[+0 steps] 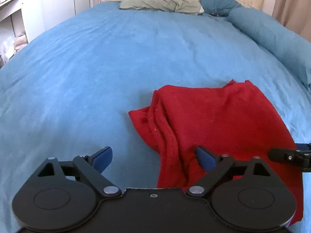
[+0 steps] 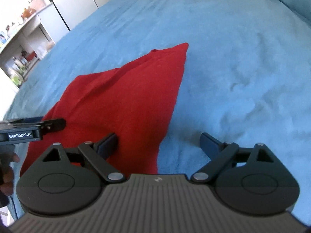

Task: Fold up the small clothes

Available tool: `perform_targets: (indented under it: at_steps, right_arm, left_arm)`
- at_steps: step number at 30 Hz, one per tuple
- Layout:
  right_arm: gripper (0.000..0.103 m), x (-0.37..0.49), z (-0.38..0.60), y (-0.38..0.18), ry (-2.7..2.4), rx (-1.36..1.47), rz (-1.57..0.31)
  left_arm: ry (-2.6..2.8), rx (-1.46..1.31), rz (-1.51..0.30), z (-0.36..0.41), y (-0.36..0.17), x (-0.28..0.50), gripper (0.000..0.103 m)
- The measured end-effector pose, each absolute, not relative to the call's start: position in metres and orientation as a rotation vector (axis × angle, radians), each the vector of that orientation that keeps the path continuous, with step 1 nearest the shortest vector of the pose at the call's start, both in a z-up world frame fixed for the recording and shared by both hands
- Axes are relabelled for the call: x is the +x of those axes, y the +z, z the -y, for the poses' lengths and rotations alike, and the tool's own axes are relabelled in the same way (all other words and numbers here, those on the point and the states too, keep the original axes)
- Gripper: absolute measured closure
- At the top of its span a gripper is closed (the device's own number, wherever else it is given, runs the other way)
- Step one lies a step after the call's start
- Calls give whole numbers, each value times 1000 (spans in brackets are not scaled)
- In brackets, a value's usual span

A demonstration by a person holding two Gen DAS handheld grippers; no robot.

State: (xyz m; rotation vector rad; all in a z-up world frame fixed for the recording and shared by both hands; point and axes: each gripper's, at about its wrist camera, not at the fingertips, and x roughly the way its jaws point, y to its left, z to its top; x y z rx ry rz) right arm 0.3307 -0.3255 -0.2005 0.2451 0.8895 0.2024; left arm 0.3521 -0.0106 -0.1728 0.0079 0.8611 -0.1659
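**Op:** Nearest my left lens sit the blue-padded fingers of the left gripper [image 1: 153, 158], spread wide and holding nothing. One pad hangs over bare bedspread, the other [image 1: 204, 158] over the near-left part of the red fleece garment [image 1: 213, 120].

**Second:** Why that straddle?

**Op:** My guess is I'm lined up on the bunched left edge, where several layers ridge together, so a close would catch them all. The garment lies partly folded on the blue plush bedspread [image 1: 97, 68], toward its near edge, right of middle.

**Second:** And the right side?

**Op:** The right gripper [image 2: 158, 143] is equally open and empty, one pad over the red cloth, the other over the spread, straddling the garment's right edge. Probably the matching grab for the next fold.

**Second:** Anything you can't read?

**Op:** Both housings cover the garment's near hem. I can't tell whether the pads touch the fabric, nor what garment it is. The olive pillow [image 1: 159, 4] and the blue bolster [image 1: 272, 36] at the head end stay well apart.
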Motion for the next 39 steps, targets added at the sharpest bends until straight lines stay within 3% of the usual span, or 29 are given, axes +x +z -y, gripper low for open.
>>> perform_targets:
  at_steps: [8, 15, 25, 39]
  right_arm:
    - [0, 320, 324, -179, 188, 241, -775]
    - [0, 283, 303, -101, 120, 179, -724]
    - [0, 145, 285, 8, 3, 113, -725]
    - [0, 27, 277, -9, -69, 109, -844]
  left_arm:
    - [-157, 0, -782, 0, -131, 341, 6]
    - [-146, -18, -707, -3, -54, 288, 0]
    - [-90, 5, -696, 1, 28, 157, 0]
    - [-28, 122, -762, 1, 3, 57, 0]
